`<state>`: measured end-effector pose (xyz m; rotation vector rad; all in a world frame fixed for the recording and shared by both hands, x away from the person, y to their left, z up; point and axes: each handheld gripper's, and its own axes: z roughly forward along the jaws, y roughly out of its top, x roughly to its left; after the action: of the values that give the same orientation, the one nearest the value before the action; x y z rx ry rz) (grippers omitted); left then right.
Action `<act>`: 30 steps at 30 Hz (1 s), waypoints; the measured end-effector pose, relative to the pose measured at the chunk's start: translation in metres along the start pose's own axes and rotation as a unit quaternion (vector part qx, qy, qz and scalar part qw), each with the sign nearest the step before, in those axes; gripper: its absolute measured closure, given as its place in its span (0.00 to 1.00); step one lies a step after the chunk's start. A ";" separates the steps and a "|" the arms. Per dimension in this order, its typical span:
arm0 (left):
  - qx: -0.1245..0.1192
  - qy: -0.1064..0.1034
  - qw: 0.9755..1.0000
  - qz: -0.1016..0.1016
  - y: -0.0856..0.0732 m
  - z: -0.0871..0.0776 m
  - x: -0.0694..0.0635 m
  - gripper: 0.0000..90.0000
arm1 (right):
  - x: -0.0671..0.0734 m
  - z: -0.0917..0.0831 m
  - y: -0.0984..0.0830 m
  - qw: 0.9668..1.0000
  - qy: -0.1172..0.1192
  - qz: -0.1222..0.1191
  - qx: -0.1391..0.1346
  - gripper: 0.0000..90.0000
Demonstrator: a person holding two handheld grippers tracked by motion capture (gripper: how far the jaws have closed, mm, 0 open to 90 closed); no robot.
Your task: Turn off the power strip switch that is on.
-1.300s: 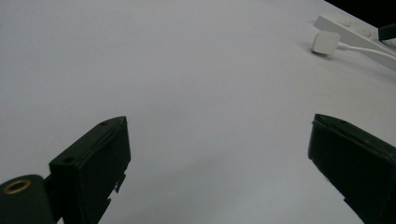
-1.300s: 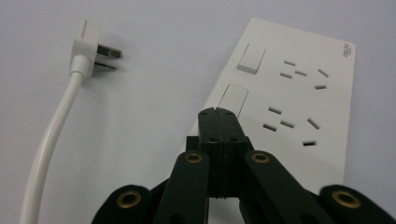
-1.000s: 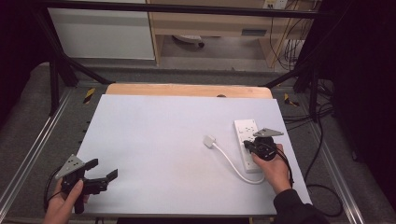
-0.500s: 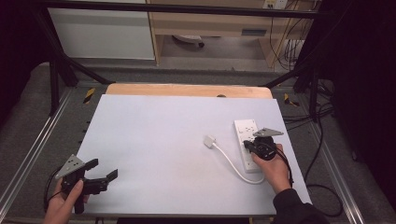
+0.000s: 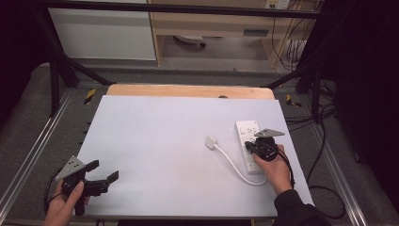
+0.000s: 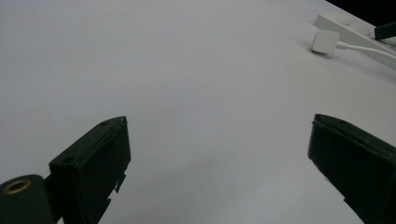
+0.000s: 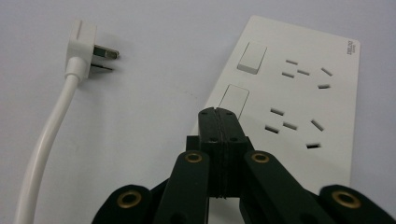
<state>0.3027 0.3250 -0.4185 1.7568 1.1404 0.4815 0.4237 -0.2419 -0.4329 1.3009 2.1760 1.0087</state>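
A white power strip (image 5: 248,141) (image 7: 299,98) lies at the right of the white table (image 5: 179,141). Its white cable (image 5: 233,165) curves left to a white plug (image 5: 211,142) (image 7: 83,39) lying loose on the table, prongs toward the strip. My right gripper (image 5: 250,148) (image 7: 218,114) is shut with nothing between its jaws, its tips over the strip's left edge by a rocker switch (image 7: 235,99). My left gripper (image 5: 104,172) (image 6: 219,154) rests at the table's front left corner, jaws wide open and empty. The plug (image 6: 325,41) and strip (image 6: 355,32) appear far off in the left gripper view.
A wooden board (image 5: 188,91) edges the table's far side. Metal frame rails (image 5: 33,150) run along both sides, with cables (image 5: 324,179) hanging at the right. A shelf unit (image 5: 221,23) stands behind the table.
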 end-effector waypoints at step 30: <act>0.000 -0.001 1.000 -0.001 0.000 0.000 0.000 0.06 | 0.001 -0.007 0.008 1.000 0.004 0.009 -0.026 0.91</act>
<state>0.3026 0.3248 -0.4185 1.7562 1.1400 0.4790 0.4225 -0.2413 -0.4223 1.2986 2.1321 1.0713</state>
